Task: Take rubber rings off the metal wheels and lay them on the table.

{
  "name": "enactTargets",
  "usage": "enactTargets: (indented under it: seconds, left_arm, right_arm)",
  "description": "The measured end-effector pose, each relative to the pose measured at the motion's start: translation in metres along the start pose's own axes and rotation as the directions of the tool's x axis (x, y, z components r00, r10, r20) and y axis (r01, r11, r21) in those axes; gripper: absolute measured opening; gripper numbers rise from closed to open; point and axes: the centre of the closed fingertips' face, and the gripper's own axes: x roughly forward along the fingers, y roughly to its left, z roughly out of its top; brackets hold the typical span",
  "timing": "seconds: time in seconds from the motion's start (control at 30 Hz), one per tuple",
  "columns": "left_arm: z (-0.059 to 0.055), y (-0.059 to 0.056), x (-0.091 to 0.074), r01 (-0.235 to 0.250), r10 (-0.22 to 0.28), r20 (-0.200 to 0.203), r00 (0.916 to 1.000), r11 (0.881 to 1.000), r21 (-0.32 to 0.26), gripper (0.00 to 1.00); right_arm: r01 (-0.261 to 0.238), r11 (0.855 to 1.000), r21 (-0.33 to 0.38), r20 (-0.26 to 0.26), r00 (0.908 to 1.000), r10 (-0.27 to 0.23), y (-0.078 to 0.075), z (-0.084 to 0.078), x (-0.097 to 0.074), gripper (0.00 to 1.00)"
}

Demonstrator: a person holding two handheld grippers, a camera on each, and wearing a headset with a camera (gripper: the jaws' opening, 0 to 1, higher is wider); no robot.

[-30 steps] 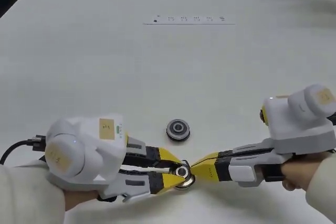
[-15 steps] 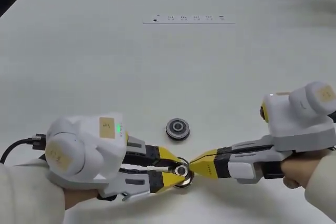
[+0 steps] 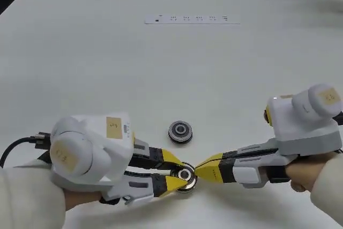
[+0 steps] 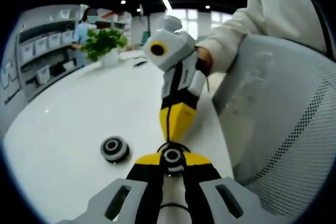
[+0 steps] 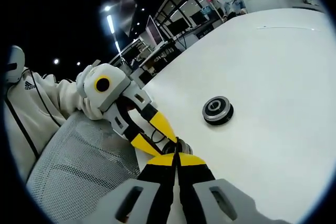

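The left gripper (image 3: pixel 181 176) is closed on a metal wheel (image 3: pixel 185 175) near the front edge of the table (image 3: pixel 161 79). One yellow jaw tip is seated on each side of the wheel. In the left gripper view, the same wheel (image 4: pixel 172 156) is seen clamped between that gripper's (image 4: pixel 172 161) own tips.

The right gripper (image 3: pixel 197 171) is brought in from the opposite side. Its jaws are pressed together, with the tips touching the wheel's edge. In the right gripper view, the tips (image 5: pixel 177 157) are seen closed to a thin line. Whether a rubber ring is pinched between them cannot be made out.

A second wheel (image 3: pixel 180 132) is lying flat on the table just beyond the two grippers and apart from both. A black rubber ring (image 3: pixel 172 132) is fitted around it. It is also seen in the left gripper view (image 4: pixel 115 149) and the right gripper view (image 5: pixel 218 110). A power strip (image 3: pixel 192 20) is laid at the far side of the table.

Compared with one second ago, the left gripper's housing is rolled slightly. The clamped wheel, the right gripper's tips and the second wheel are held at practically the same positions.
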Motion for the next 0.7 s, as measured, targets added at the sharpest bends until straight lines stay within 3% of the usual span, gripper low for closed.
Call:
enactTargets:
  seconds: [0.33,0.7]
  left_arm:
    - [0.017,0.004,-0.013,-0.009,0.009,0.034,0.9994,1.000,-0.002,0.23]
    - [0.031,0.011,-0.030,-0.025,0.027,0.056,0.9981,0.999,-0.035,0.45]
  right_arm:
    - [0.006,1.000,-0.008,-0.008,0.9999,-0.006,0.002,0.001,-0.002,0.00]
    - [0.016,1.000,-0.021,-0.015,0.9998,-0.016,0.005,0.003,-0.006,0.00]
